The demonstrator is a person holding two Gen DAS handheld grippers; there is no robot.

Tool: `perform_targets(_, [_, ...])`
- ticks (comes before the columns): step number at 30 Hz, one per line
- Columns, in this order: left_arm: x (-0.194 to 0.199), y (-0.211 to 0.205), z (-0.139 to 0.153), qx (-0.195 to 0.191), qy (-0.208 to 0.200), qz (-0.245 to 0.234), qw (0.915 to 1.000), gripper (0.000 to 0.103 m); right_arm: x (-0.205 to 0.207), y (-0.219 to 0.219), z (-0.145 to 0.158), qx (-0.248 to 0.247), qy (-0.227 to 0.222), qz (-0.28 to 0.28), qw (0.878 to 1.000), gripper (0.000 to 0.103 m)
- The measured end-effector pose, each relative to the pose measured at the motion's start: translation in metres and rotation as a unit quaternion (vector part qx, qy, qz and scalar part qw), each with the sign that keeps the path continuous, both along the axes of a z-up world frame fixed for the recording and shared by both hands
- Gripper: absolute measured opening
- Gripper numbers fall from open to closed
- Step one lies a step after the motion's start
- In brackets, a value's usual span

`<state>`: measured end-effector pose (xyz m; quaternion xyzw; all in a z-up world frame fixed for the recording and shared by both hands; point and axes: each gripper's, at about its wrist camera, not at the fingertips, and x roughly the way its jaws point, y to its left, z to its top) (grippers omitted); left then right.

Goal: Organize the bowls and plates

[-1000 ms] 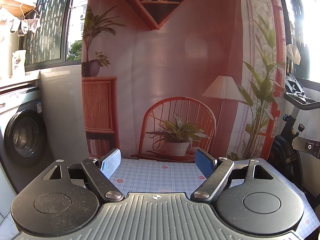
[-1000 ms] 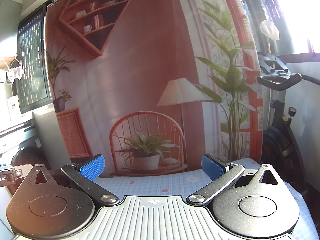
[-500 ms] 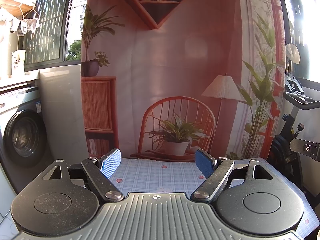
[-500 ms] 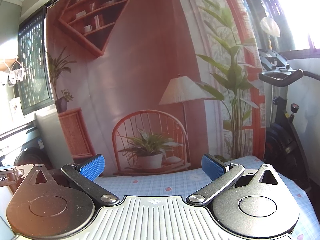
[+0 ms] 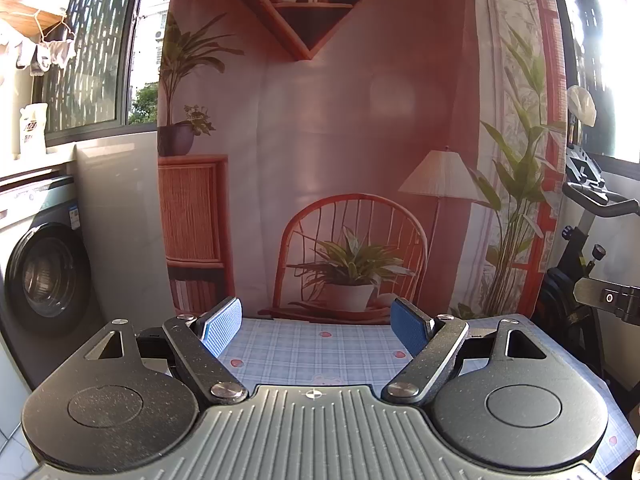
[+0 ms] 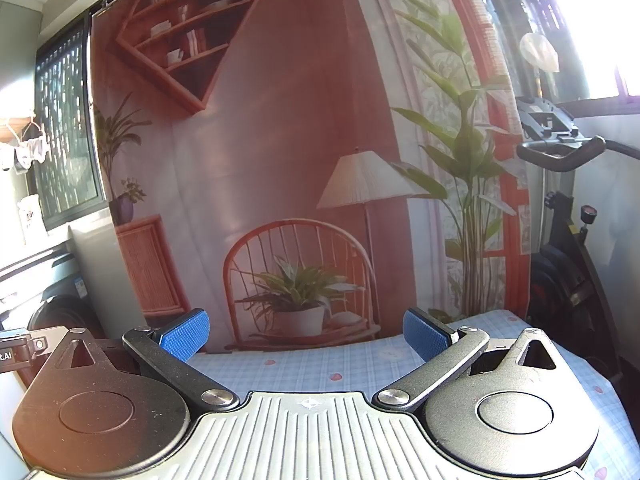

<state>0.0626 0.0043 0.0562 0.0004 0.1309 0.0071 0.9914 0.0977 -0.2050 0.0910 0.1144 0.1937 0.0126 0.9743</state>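
No plates or bowls show in either view. My left gripper (image 5: 316, 326) is open and empty, its blue pads spread wide above a table with a blue checked cloth (image 5: 316, 356). My right gripper (image 6: 306, 334) is also open and empty, held above the same cloth (image 6: 320, 364). A part of the right gripper shows at the right edge of the left wrist view (image 5: 608, 300), and a part of the left gripper shows at the left edge of the right wrist view (image 6: 16, 350).
A printed backdrop (image 5: 340, 140) with a chair, plant and lamp hangs right behind the table's far edge. A washing machine (image 5: 36, 276) stands at the left. An exercise bike (image 6: 568, 240) stands at the right.
The right gripper has tilted down and turned slightly right, so more of the cloth shows. The left gripper has barely moved. Both stay open.
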Motion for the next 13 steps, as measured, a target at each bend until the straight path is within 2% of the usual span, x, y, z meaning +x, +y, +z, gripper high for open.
perform_targets(13, [0.0006, 0.0021, -0.0001, 0.001, 0.001, -0.004, 1.0, 0.083, 0.0015, -0.0007, -0.0051, 0.003, 0.008, -0.001, 1.0, 0.103])
